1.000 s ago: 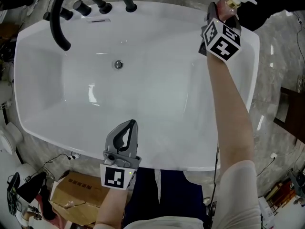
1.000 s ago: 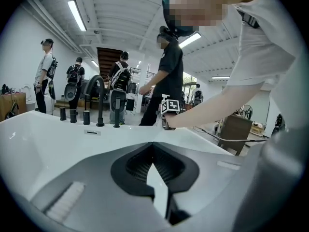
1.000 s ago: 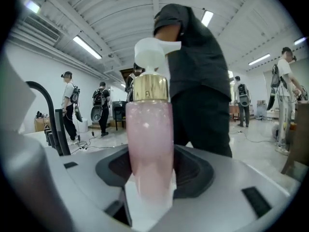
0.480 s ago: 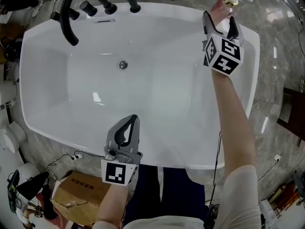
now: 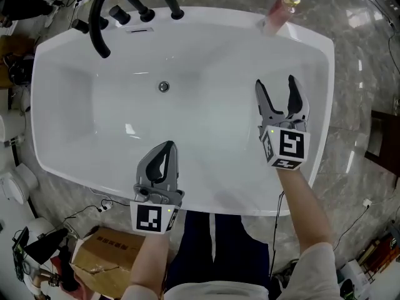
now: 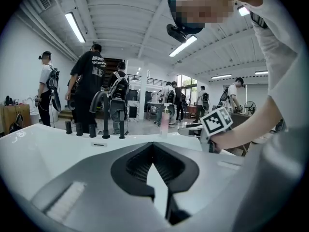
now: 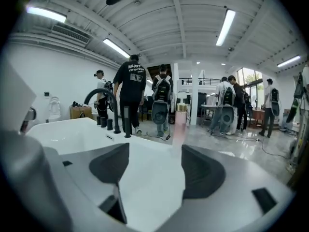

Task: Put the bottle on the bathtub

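Presently: pink pump bottle [image 5: 277, 14] stood on bathtub [image 5: 324, 92] rim, one o'clock corner, label unreadable. Right gripper [image 5: 275, 83], three o'clock: jaws just opened wide, empty. Left gripper [image 5: 167, 147], six o'clock: jaws together, empty.

1. Bottle [image 5: 278, 14] on the bathtub's [image 5: 212, 16] far-right rim corner.
2. Faucet [image 5: 103, 14] on the far rim's left end.
3. Drain [image 5: 164, 87] in the basin, before the faucet.
4. Right gripper [image 5: 275, 83] over the basin's right side; left gripper [image 5: 165, 150] over the near rim.
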